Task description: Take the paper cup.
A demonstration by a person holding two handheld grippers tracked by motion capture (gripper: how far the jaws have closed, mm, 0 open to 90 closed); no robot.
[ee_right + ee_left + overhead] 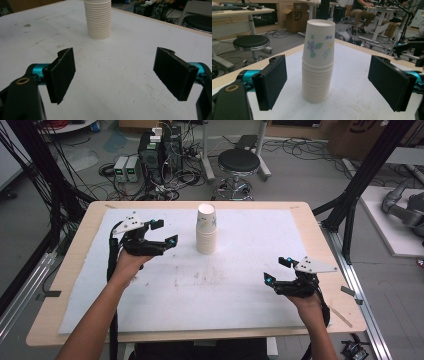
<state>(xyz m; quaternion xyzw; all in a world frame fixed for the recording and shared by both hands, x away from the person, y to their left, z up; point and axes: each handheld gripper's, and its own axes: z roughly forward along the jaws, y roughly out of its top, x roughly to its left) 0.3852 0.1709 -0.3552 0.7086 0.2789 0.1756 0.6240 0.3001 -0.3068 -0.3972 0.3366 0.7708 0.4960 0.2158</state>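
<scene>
The tall stack of white paper cups, nested upside down with a flower print on the top one [318, 61], stands upright straight ahead of my left gripper [327, 82], centred on the gap between its jaws but still a little beyond their tips. Its long axis is vertical. Both jaws stand wide and empty. My right gripper [115, 75], equally wide and empty, sits well back on the white-covered desk [240, 285], so I judge the left is the nearer.
</scene>
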